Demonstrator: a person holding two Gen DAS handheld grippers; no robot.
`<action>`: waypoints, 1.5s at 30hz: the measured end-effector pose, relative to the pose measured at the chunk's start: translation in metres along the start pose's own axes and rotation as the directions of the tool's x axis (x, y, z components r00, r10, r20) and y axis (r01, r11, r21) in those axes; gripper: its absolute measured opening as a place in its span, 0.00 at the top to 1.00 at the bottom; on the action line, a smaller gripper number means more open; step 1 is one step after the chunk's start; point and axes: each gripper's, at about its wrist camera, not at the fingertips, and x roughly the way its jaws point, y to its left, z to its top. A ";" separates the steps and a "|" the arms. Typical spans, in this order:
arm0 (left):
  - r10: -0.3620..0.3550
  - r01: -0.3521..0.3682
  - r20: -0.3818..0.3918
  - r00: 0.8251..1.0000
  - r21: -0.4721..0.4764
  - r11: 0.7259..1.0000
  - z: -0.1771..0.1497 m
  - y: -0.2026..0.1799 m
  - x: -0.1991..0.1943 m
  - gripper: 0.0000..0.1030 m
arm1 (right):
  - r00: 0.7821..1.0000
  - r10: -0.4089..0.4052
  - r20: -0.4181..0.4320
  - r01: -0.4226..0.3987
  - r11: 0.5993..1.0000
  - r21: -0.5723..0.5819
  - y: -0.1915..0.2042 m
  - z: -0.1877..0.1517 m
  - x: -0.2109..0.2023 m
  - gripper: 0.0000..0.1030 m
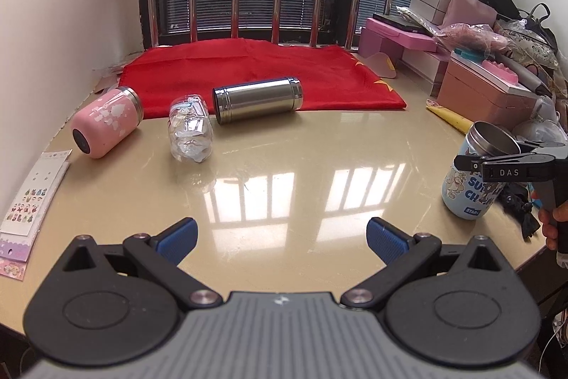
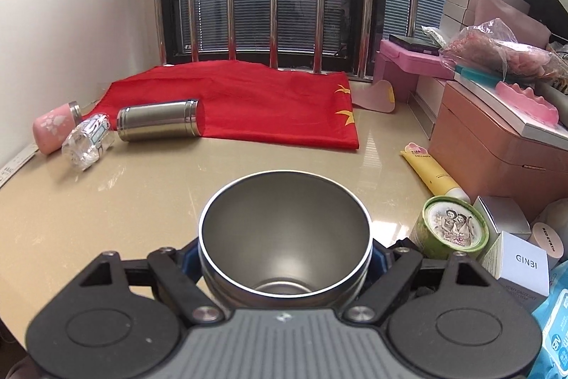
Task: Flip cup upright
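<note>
The right gripper [image 2: 285, 258] is clamped on the blue cartoon-printed steel cup [image 2: 285, 237], which stands upright on the beige table [image 2: 142, 201], mouth open upward. The left gripper [image 1: 282, 238] hovers over the table, fingers spread wide and holding nothing. Left of the blue cup, well apart, three containers lie on their sides: a steel flask [image 1: 258, 99] on the red cloth [image 1: 248, 66], a clear plastic jar [image 1: 190, 128], and a pink cup [image 1: 106, 121] farthest away.
</note>
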 end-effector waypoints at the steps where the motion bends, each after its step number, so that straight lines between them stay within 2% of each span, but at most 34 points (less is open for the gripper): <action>1: 0.000 0.000 0.002 1.000 0.001 1.000 0.000 -0.001 -0.002 0.00 | 1.000 0.002 0.010 -0.002 1.000 -0.010 0.001 -0.003 -0.001 0.19; 5: 0.000 0.000 0.022 1.000 0.013 1.000 0.000 -0.006 -0.011 0.00 | 1.000 -0.003 0.021 0.003 1.000 0.004 -0.001 -0.004 -0.005 0.15; 7: -0.005 0.005 0.034 0.999 0.018 1.000 -0.001 -0.009 -0.016 0.00 | 0.999 -0.024 0.049 0.024 1.000 0.005 0.000 -0.003 -0.011 0.01; 17: 0.006 -0.010 0.134 0.991 0.024 1.000 -0.012 -0.020 -0.051 0.00 | 0.981 -0.037 0.193 0.030 0.999 0.037 0.009 -0.006 -0.068 0.00; 22: 0.031 -0.034 0.236 0.971 0.010 0.999 -0.028 -0.026 -0.076 0.00 | 0.955 -0.031 0.296 0.013 0.998 0.064 0.022 -0.025 -0.113 0.00; 27: 0.060 -0.056 0.361 0.931 -0.021 0.998 -0.057 -0.035 -0.114 0.00 | 0.925 -0.008 0.379 -0.012 0.999 0.051 0.048 -0.058 -0.166 0.00; 32: 0.084 -0.076 0.422 0.903 -0.036 0.996 -0.092 -0.049 -0.148 0.00 | 0.905 0.005 0.426 -0.022 0.999 0.035 0.075 -0.096 -0.217 0.00; 35: 0.094 -0.085 0.433 0.897 -0.041 0.996 -0.111 -0.053 -0.162 0.00 | 0.901 0.008 0.434 -0.029 0.999 0.041 0.088 -0.119 -0.241 0.00; 39: 0.125 -0.105 0.429 0.895 -0.070 0.992 -0.131 -0.052 -0.170 0.00 | 0.904 0.011 0.426 -0.039 0.998 0.057 0.097 -0.136 -0.254 0.00; 45: 0.135 -0.105 0.438 0.889 -0.094 0.990 -0.135 -0.045 -0.172 0.00 | 0.897 0.040 0.441 -0.059 0.998 0.030 0.106 -0.139 -0.260 0.00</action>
